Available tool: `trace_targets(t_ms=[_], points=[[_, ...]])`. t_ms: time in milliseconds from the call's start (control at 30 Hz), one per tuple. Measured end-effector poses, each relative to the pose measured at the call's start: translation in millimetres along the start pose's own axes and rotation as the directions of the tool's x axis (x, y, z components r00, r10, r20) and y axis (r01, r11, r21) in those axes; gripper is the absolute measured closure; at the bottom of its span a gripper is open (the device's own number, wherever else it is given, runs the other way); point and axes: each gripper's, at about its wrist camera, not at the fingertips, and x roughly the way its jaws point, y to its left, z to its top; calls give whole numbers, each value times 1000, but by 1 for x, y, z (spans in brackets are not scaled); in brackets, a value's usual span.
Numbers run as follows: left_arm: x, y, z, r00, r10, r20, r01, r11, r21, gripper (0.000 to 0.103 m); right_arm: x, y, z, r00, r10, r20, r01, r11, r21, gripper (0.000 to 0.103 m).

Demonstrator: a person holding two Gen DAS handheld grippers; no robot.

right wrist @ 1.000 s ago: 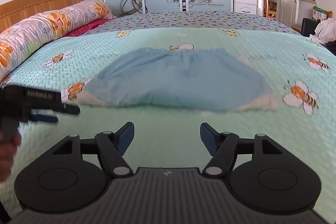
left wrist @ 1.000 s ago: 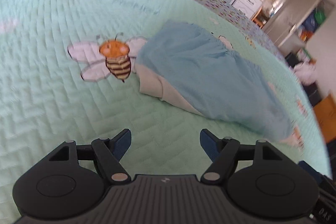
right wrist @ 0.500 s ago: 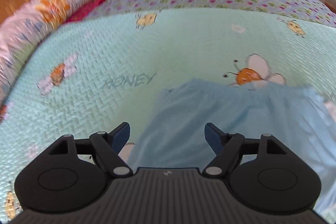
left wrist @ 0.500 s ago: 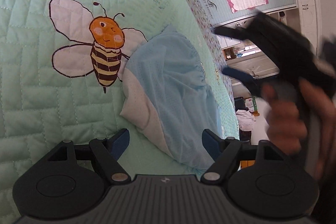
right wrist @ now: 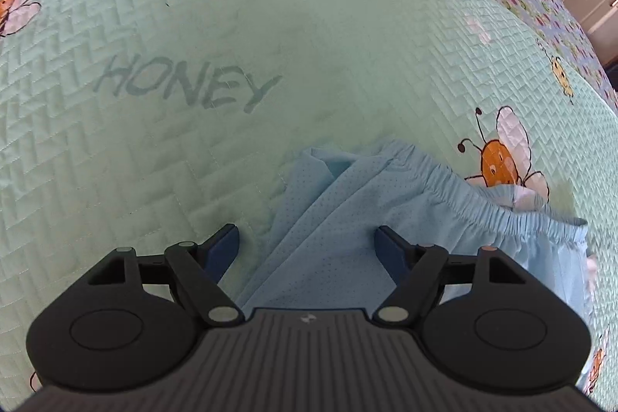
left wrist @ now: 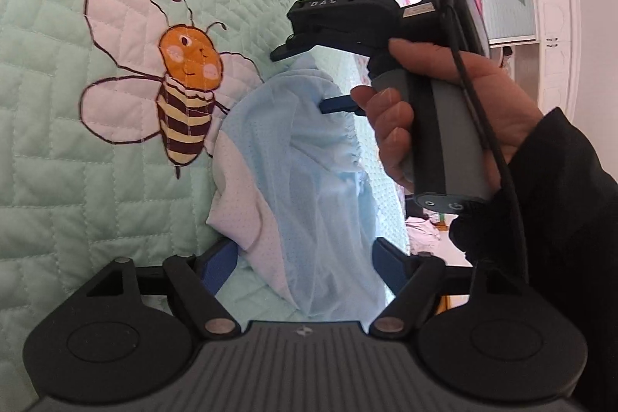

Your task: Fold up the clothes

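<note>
Both wrist views look down, close, sharing the blue garment [left wrist: 309,188] [right wrist: 347,219]; distances perhaps distorted.

I see my black hand-held gripper [left wrist: 309,76] with blue pads, grey grip, black cable, "DAS" marking, and a black sleeve [left wrist: 567,219].

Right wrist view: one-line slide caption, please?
Open right gripper straddling the elastic-waist corner of the blue garment on the bee-print quilt.
</note>
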Motion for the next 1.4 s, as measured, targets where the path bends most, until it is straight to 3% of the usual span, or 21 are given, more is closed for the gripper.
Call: trace_targets(t_ms=[33, 100, 200, 333, 367, 400, 533, 633, 767, 1000, 1133, 1300, 1400], points=[[2, 2, 0, 1000, -6, -6, 6, 1000, -9, 37, -1, 0, -1, 1000, 6, -2, -6, 1000, 5, 42], [5, 6, 1, 1000, -17, -16, 17, 999, -29, 52, -3, -1, -2, 1000, 10, -1, -10, 1000, 9, 73], [10, 12, 1, 1000, -14, -26, 13, 998, -58, 64, -6, 1, -5, 1000, -17, 7, 17, 1000, -13, 89], [10, 11, 0, 1000, -20, -22, 19, 998, -53, 67, -11, -10, -9, 999, 7, 34, -8, 1000, 16, 98], [9, 11, 0, 1000, -21, -19, 20, 999, -42, 78, -12, -13, -9, 999, 18, 44, -19, 1000, 24, 99], [8, 10, 0, 1000, -21, -14, 20, 999, -28, 98, -15, -17, -10, 998, 31, 54, -32, 999, 33, 100], [2, -6, -7, 999, -14, 46, 9, 995, 102, 102, -33, -39, -10, 991, 91, 102, -98, 993, 72, 101], [-5, -28, -16, 994, -18, 106, -10, 968, 250, 102, -48, -63, -10, 979, 138, 147, -154, 983, 104, 101], [-11, -55, -37, 986, -21, 168, -56, 897, 439, 102, -65, -102, -13, 960, 193, 204, -227, 961, 159, 101], [-1, -109, -78, 976, -57, 208, -104, 723, 683, 102, -101, -183, -34, 899, 305, 314, -385, 893, 234, 102], [19, -150, -107, 978, -68, 197, -114, 615, 780, 102, -115, -236, -46, 862, 334, 381, -452, 848, 278, 102], [52, -198, -139, 990, -77, 118, -59, 536, 842, 102, -117, -320, -67, 826, 331, 456, -508, 787, 349, 102], [82, -210, -162, 997, -39, 68, -41, 482, 875, 102, -104, -372, -90, 812, 320, 488, -532, 749, 395, 103]])
